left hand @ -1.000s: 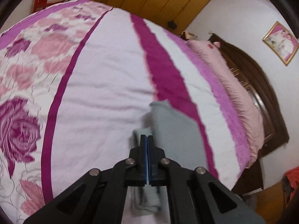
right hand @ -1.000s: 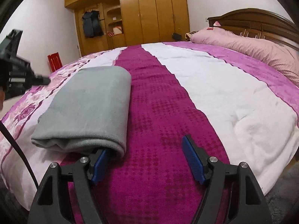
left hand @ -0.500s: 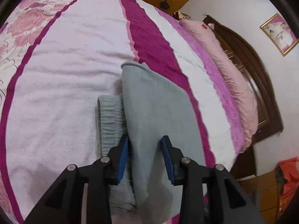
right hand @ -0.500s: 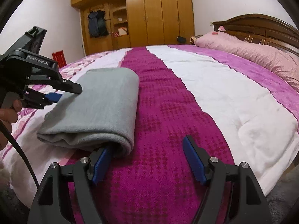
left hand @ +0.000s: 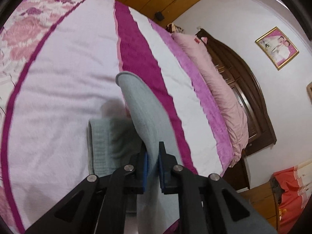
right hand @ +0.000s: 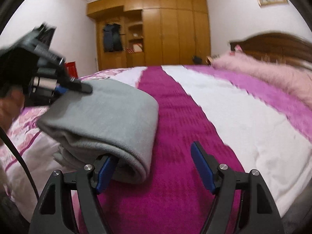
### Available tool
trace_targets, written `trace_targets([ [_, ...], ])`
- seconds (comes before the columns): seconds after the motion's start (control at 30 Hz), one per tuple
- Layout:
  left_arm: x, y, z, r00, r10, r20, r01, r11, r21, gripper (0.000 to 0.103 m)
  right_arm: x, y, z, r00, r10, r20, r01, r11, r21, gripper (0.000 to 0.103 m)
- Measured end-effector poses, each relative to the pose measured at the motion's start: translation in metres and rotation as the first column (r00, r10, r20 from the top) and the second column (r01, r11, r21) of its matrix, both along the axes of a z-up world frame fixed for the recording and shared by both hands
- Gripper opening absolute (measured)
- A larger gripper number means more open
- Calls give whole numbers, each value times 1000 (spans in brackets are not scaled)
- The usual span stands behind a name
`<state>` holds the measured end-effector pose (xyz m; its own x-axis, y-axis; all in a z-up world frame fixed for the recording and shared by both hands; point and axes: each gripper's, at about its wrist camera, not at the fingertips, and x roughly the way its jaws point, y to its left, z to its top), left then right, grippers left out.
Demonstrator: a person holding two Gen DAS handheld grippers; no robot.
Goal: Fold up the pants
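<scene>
A bed (right hand: pixel 243 117) is carrying everything, its cover running in white, magenta and violet stripes, with a rose-printed band along the side away from the headboard. Folded grey pants (right hand: pixel 109 117) are lying on the cover beside the magenta stripe. A pink pillow (left hand: pixel 220 89) is resting against the headboard.

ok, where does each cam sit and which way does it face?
Left wrist: on the left tool, looking down the bed toward the headboard; its pads pinch the grey pants.
Right wrist: on the right tool, facing the wardrobe; a hand shows at left.
Shared: pants, bedspread, pink pillow.
</scene>
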<state>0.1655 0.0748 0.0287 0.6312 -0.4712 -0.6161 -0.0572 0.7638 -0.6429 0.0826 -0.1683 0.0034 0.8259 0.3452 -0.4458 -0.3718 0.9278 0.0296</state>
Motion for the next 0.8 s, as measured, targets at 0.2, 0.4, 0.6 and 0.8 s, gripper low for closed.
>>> trace_targets([
  [0.2,6,19,-11,998,39,-50,-35,996,81,9,12,3,-18,995,-43,-91,36,997,-73,73],
  [0.4,0,20,-51,993,84,-81,-80,995,55,10,5,-4,-12,993,-31,-110,21,995,-95,73],
  [0.6,-5,13,-44,992,87,-87,-79,993,88,18,11,-35,-11,967,-21,-253,42,996,81,74],
  [0.8,-33,2,-7,977,212,4,-203,929,308,31,5,-41,-2,947,35,-320,-6,996,91,74],
])
